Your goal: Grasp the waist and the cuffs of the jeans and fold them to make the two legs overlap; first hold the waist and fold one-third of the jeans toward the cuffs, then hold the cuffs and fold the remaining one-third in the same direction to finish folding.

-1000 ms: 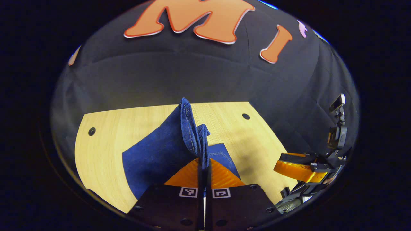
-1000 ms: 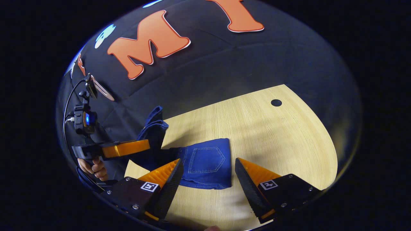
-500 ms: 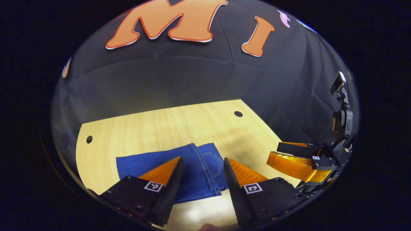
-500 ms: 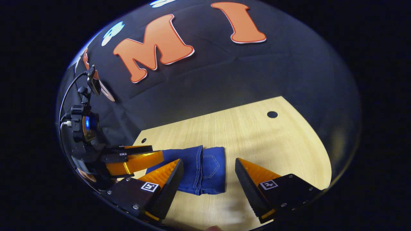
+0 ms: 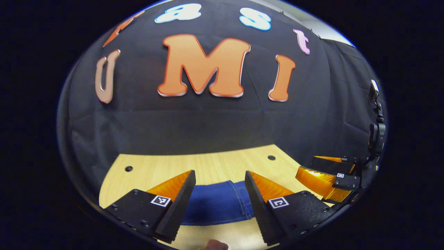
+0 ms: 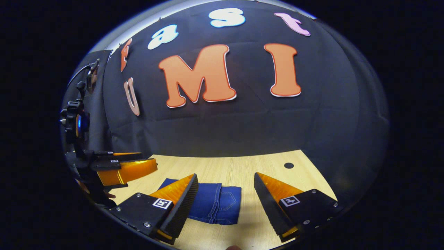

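Left gripper (image 5: 218, 178): gaping wide at bottom centre of left gripper view, gripping nothing, hovering above the jeans (image 5: 216, 205).
Right gripper (image 6: 225, 182): likewise spread wide at bottom centre of right gripper view, empty; also showing at lower right of left gripper view.
Count: two grippers, one pair of jeans.
Jeans: lying folded flat on the table (image 6: 263, 165), lower centre of both views, back pocket (image 6: 228, 200) facing up.

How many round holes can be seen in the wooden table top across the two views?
2, maybe more hidden. Left gripper view: one hole near the far left corner and one hole near the far right of the table. The jeans and grippers could cover others.
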The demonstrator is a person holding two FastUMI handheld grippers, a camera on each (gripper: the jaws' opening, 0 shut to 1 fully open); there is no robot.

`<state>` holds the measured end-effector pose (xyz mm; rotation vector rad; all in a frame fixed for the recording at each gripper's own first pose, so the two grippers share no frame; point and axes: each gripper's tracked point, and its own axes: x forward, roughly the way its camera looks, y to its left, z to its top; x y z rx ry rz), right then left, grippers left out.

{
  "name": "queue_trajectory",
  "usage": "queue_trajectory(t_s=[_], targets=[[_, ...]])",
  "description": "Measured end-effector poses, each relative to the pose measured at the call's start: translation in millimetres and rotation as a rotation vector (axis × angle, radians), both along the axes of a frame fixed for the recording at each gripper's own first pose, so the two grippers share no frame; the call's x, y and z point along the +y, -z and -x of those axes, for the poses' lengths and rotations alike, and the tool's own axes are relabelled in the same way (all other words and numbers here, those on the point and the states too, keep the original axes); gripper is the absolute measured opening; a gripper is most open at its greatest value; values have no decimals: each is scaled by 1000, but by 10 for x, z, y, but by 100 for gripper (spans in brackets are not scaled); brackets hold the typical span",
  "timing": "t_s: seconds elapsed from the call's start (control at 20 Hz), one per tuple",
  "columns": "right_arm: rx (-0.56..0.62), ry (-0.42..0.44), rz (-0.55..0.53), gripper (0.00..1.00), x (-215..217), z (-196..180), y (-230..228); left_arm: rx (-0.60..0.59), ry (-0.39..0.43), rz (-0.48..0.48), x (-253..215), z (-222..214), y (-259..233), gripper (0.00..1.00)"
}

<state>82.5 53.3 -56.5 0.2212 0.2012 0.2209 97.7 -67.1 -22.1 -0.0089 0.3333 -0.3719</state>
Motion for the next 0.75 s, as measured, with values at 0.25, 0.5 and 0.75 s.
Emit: queue_trajectory(t_s=[0.25,0.5,0.75], targets=[[-124,55,25,97,130,357,-311,-170,-28,9,380,498,-460,87],[-218,123,55,98,177,775,-588,-297,-37,46,760,1028,-672,86],[-274,96,117,98,378,1112,-655,-291,-78,52,1014,1315,-591,86]])
